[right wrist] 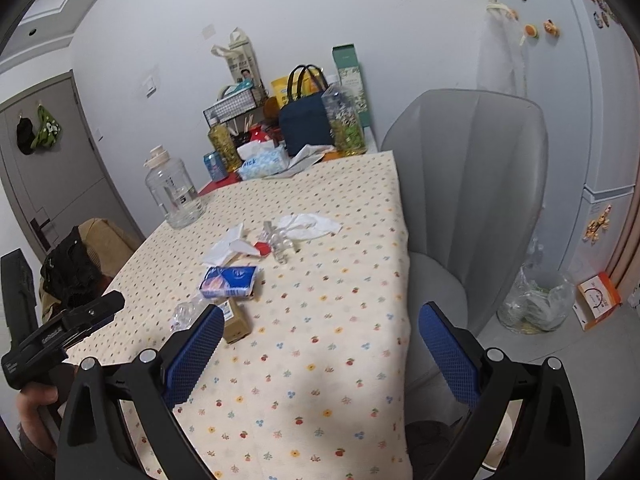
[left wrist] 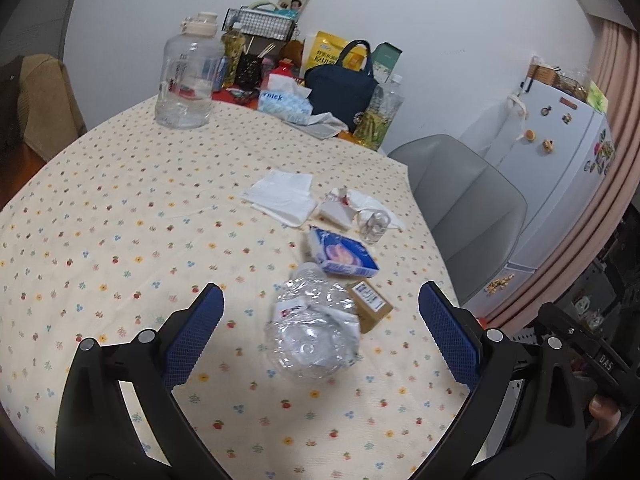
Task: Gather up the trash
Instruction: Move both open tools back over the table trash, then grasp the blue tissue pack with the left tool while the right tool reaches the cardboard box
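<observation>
From the right wrist view, the crushed plastic bottle (right wrist: 185, 313) is mostly hidden behind a blue finger pad (right wrist: 194, 354). Beside the bottle, print on the small brown box (left wrist: 370, 303) is too small to read. A thumb (left wrist: 604, 407) is cut off at the frame edge.

Counts on the table:
- crushed bottle (left wrist: 314, 336): one, near
- brown box (left wrist: 370, 306): one
- blue tissue pack (left wrist: 343, 257): one
- small glass (left wrist: 373, 226): one
- napkins: two, one flat (left wrist: 282, 194), one crumpled (left wrist: 370, 202)
- white-and-red wrapper (left wrist: 338, 208): one
- big jug (left wrist: 186, 74): one, far left
- navy bag (left wrist: 342, 88): one, far
- tissue box (left wrist: 282, 102): one

Beside the table:
- grey chair (right wrist: 472, 200): one, right
- lined bin (right wrist: 536, 302): one, on the floor
</observation>
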Available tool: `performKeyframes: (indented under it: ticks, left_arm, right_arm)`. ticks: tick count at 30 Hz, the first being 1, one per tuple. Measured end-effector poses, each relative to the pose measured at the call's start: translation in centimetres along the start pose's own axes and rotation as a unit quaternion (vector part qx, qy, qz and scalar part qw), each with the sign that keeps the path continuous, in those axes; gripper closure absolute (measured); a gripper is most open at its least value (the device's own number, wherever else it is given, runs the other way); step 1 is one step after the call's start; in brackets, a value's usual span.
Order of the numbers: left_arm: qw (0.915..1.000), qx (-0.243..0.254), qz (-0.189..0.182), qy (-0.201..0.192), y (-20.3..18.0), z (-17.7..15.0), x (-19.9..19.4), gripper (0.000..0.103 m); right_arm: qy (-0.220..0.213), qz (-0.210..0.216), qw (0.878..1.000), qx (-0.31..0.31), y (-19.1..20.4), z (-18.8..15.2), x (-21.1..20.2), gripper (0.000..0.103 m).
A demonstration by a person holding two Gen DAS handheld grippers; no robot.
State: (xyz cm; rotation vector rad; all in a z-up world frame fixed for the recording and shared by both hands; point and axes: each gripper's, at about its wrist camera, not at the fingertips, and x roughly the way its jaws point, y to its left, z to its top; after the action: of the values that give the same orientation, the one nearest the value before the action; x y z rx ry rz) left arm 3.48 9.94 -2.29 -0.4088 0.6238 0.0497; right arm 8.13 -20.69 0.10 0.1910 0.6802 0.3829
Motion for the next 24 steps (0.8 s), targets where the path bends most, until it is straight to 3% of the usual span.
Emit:
performKeyframes:
  ticks: [6, 17, 24]
  left_arm:
    - [0.9999, -0.004, -0.004, 0.014, 1.0, 0.7, 1.7, 0.010]
    - [0.9937, -0.041, -0.065, 0.082, 1.1, 3.2, 7.5, 0.033]
    - [0.9877, -0.061, -0.072, 0.125, 1.4, 4.3, 11.6, 0.043]
  right_arm:
    - [0.017, 0.007, 1.000, -0.002, 0.0, -0.4, 1.4, 0.008]
    - [0.036, 0.004, 0.999, 0.009, -0.8, -0.3, 3.7, 0.009]
    - [0.045, 0.005, 0.999, 0.010, -1.1, 0.0, 4.8, 0.012]
